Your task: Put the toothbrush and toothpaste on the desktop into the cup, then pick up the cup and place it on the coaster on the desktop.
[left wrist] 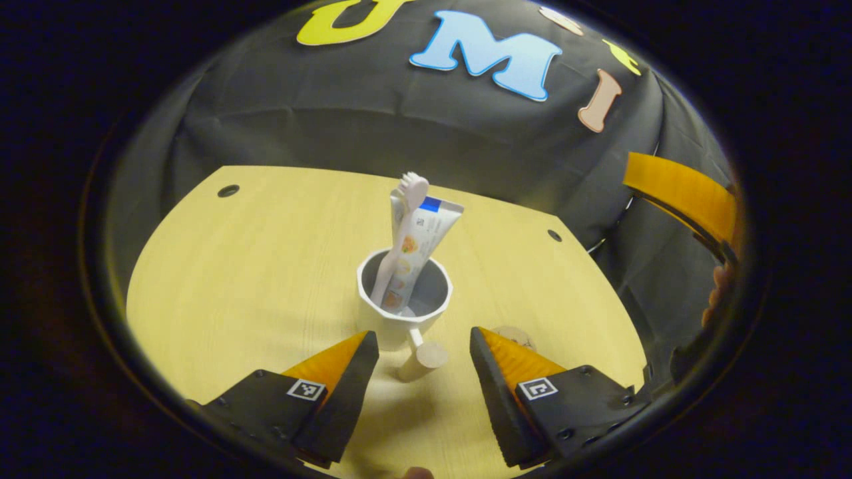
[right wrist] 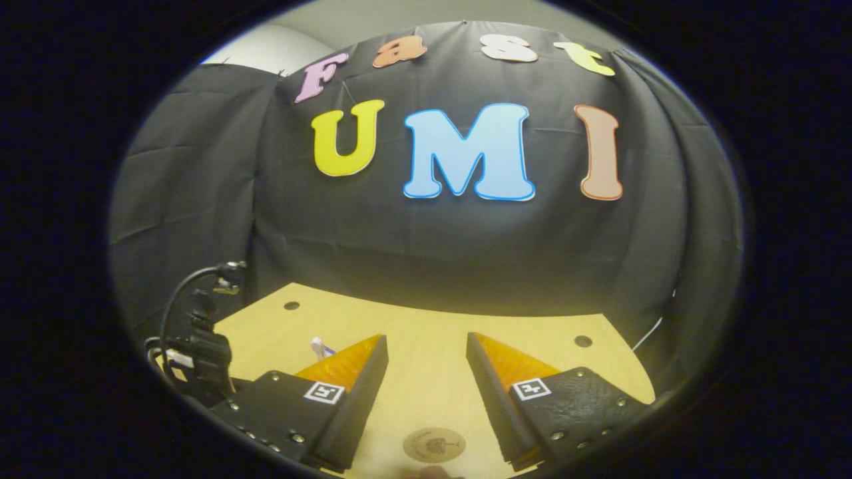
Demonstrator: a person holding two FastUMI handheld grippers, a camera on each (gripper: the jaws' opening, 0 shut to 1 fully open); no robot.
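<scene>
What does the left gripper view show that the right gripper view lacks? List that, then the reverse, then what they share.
Left gripper view's extras: the cup with the toothbrush and toothpaste standing in it, and its handle pointing toward the camera.

Right gripper view's extras: black cabled hardware at the table's left edge.

Shared: the wooden table and the round coaster, which is partly behind a finger in the left gripper view. Each view also has its own tool open: left tool, right tool.
</scene>
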